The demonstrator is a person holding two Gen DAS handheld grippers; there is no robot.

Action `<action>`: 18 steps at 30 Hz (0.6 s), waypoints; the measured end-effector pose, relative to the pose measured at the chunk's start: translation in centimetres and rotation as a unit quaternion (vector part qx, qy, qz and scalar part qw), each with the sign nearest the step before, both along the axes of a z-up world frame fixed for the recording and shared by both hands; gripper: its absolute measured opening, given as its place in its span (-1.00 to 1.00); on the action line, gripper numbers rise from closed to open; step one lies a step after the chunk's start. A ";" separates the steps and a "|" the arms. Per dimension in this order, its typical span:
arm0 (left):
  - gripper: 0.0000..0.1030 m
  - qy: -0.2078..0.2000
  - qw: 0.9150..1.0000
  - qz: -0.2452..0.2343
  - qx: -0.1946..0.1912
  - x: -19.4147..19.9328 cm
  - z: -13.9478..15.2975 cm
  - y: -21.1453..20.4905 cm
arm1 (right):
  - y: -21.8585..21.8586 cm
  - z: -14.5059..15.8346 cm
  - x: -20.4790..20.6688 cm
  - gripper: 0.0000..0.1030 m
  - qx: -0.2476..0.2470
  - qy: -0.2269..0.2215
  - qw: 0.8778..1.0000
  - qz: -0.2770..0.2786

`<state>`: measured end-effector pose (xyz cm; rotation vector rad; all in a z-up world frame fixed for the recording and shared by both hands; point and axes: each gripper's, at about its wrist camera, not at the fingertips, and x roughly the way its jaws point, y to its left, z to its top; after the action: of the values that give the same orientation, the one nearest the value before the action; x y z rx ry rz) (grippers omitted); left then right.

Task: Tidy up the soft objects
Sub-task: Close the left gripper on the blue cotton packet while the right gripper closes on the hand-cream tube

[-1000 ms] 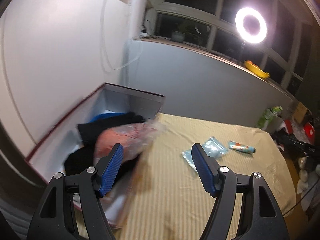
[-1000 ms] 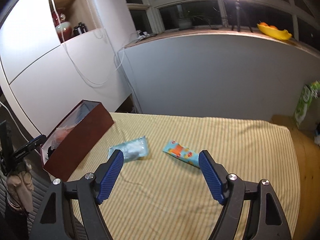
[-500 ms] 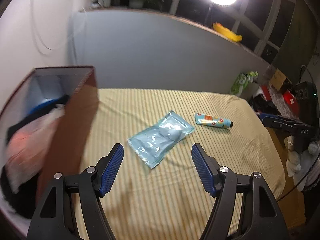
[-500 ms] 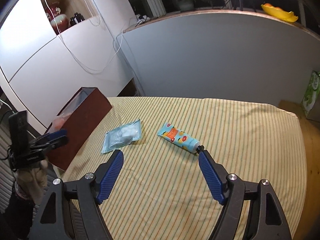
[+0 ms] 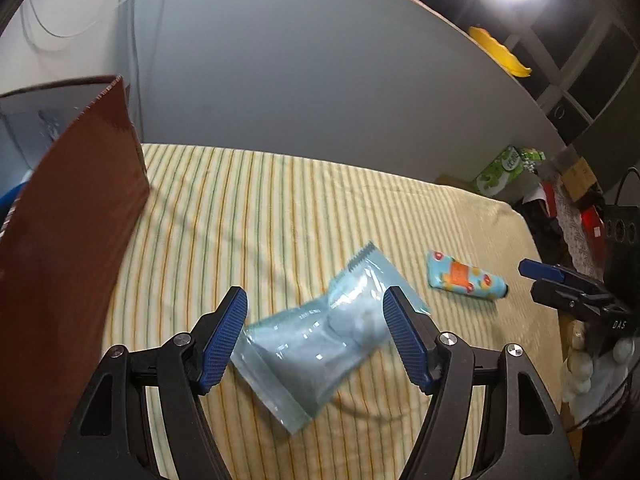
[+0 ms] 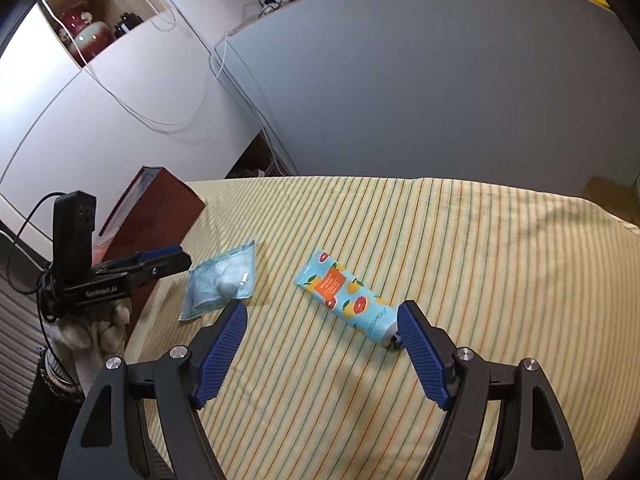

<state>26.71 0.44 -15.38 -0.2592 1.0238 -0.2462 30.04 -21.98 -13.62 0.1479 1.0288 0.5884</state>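
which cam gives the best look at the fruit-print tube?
Right wrist. The fruit-print tube lies whole and sharp on the striped cloth, just ahead of the open right gripper. Left wrist shows it small and far off to the right.

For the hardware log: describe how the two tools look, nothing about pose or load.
Left tool and right tool match: black angular frames with triangular cut-outs, silver screws, blue ribbed finger pads. The left one, seen from the side, carries a black camera block, a black cable and white lettering; a pale knit glove grips it.

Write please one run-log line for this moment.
left gripper: open, over blue pouch | right gripper: open, near tube | box: left
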 end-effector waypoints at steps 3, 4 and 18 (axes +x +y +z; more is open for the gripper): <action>0.37 0.007 1.000 -0.005 0.006 0.5 -0.5 -0.2 | 0.0 -0.5 0.9 0.44 0.004 0.007 1.000 -0.002; 0.37 0.008 1.000 -0.006 0.008 0.6 -0.6 -0.3 | -0.1 -0.7 1.2 0.44 0.005 0.009 1.000 -0.004; 0.36 0.039 0.998 -0.040 -0.013 -0.2 -1.6 -1.1 | -1.0 -2.7 2.7 0.44 0.032 0.046 0.998 -0.024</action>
<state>26.48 -0.61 -16.99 -0.2538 1.1099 -0.3244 32.78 -22.99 -16.36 0.2577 1.0931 0.5763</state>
